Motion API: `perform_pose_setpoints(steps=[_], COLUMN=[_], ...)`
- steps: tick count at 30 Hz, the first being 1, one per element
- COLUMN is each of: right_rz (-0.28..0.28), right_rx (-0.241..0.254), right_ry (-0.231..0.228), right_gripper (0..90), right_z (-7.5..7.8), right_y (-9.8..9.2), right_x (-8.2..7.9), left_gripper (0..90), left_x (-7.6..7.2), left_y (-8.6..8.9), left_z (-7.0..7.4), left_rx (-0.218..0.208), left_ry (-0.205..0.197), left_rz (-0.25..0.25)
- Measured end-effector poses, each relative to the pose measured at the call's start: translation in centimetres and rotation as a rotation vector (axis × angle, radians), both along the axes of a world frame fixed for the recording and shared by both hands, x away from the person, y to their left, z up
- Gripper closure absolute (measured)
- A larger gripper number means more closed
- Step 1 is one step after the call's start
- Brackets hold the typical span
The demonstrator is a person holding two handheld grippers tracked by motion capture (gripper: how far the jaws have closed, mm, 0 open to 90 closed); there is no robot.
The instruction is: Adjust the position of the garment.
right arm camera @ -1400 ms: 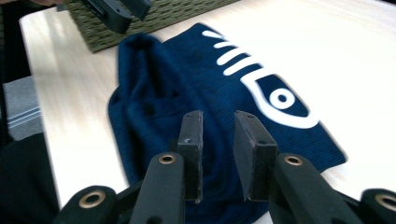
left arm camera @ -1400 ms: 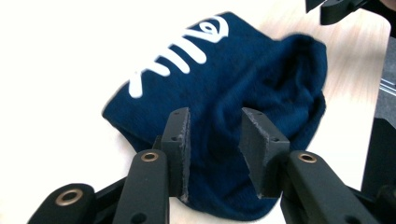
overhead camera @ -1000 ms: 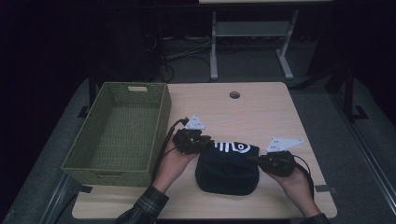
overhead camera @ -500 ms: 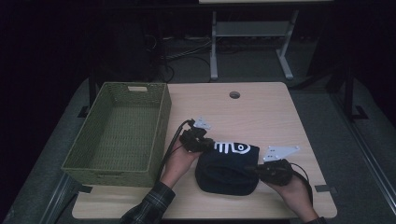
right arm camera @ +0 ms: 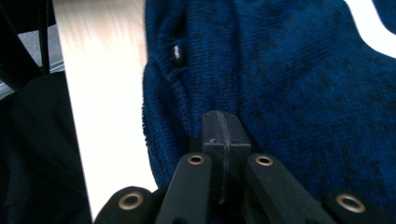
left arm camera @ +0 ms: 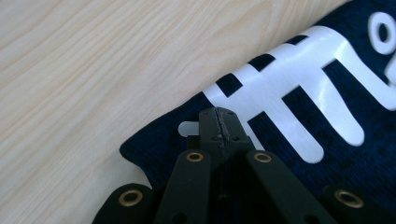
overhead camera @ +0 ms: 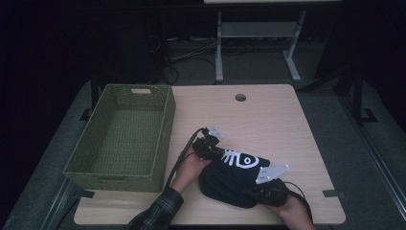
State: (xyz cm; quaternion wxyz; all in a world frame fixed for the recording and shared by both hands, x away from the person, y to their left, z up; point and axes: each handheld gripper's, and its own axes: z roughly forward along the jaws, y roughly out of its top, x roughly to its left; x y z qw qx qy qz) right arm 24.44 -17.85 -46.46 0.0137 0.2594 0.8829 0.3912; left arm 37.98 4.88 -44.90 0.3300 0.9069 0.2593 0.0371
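Both hands rest low on the worktop; left gripper and right gripper fingers are clamped on the navy sweater.

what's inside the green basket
Nothing can be seen in the basket: its woven floor looks bare in the high view. The strip of floor just behind the near wall is hidden. The dark garment lies beside it on the table.

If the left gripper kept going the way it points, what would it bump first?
The left gripper already sits shut at the edge of the dark blue sweater, so going straight on it would probably push into the white print first.
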Motion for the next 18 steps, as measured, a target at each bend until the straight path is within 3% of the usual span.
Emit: perform_pose_setpoints(steps=[6, 10, 14, 18], right_rz=[0.035, 0.037, 0.002, -0.043], right_rx=[0.0, 0.01, 0.064, 0.097], right_ry=[-0.016, -0.024, -0.063, -0.12], right_gripper=[90.0, 90.0, 90.0, 90.0], right_z=[-0.2, 0.3, 1.5, 2.8], right_y=[1.1, 0.9, -0.1, -1.6], right_x=[-0.6, -0.4, -0.4, 0.1], left_gripper=[90.0, 87.9, 83.9, 83.9], left_x=[0.2, -0.1, -1.3, -3.3], left_y=[-0.7, -0.2, 0.6, 1.5], left_z=[-0.1, 0.7, 1.9, 3.1], left_rx=[-0.018, -0.041, -0.095, -0.111], left_ry=[0.005, -0.003, -0.006, -0.029], left_rz=[-0.003, 0.006, 0.01, -0.01])
